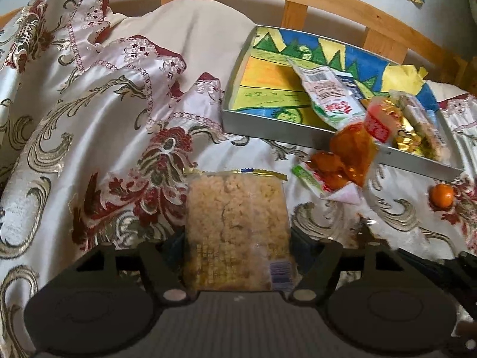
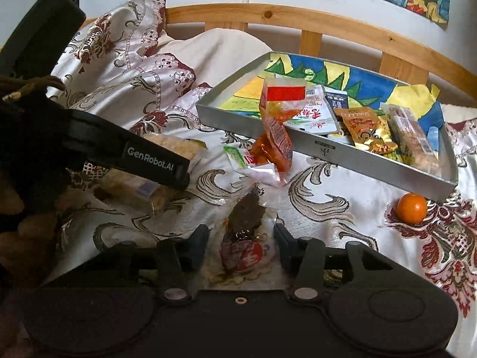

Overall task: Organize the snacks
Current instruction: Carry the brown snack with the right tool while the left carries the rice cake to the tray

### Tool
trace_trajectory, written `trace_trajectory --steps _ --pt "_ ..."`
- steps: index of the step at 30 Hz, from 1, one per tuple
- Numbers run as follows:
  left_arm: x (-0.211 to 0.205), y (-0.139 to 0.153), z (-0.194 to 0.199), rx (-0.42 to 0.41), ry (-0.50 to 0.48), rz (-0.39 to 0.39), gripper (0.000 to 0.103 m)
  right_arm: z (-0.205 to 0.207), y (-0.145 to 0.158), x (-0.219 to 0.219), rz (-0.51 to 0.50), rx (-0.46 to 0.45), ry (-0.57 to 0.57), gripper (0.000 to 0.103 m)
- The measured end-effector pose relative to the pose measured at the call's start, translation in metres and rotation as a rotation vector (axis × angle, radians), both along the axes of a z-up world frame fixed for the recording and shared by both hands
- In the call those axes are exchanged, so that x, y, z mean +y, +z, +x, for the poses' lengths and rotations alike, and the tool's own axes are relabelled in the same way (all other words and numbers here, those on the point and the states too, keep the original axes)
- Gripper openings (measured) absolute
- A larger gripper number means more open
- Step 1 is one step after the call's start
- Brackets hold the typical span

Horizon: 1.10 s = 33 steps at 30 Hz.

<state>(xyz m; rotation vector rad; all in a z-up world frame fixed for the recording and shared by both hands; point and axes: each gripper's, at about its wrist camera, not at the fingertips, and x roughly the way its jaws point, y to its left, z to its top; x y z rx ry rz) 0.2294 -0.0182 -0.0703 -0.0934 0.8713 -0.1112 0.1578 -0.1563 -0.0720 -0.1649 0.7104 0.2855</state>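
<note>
My left gripper [image 1: 237, 238] is shut on a clear pack of puffed rice cake [image 1: 237, 226], its fingers pressed against the pack's sides; the pack also shows in the right wrist view [image 2: 167, 161] under the left gripper's body. My right gripper [image 2: 241, 238] is open around a clear pack of dark dried meat [image 2: 243, 232] lying on the bedspread, jaws apart from it. A metal tray [image 2: 342, 152] with a colourful drawing inside holds several snack packs. An orange-red snack bag [image 2: 275, 137] leans on the tray's front wall, and it also shows in the left wrist view [image 1: 351, 152].
A mandarin [image 2: 411, 207] lies on the bedspread right of the tray's near corner. A small green-and-red sachet [image 2: 238, 156] lies by the orange bag. Bunched satin bedspread [image 1: 74, 104] rises at the left. A wooden headboard [image 2: 328, 26] runs behind the tray.
</note>
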Motion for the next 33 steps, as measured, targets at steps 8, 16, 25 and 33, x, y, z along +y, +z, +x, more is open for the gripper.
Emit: trace_trajectory --steps 8,16,25,33 --pt "-0.007 0.014 -0.008 -0.058 -0.011 -0.033 0.074 -0.012 0.008 0.013 -0.232 -0.108 0.057 0.045" --pt "-0.009 0.024 -0.010 -0.082 0.026 -0.065 0.074 -0.020 0.010 0.012 -0.368 -0.157 0.075 0.045" --pt "-0.021 0.037 -0.019 -0.095 0.017 -0.041 0.074 -0.035 0.022 0.006 -0.389 -0.205 0.044 0.045" --pt "-0.033 0.056 -0.033 -0.130 -0.004 -0.029 0.074 -0.052 0.040 -0.002 -0.355 -0.255 0.000 0.045"
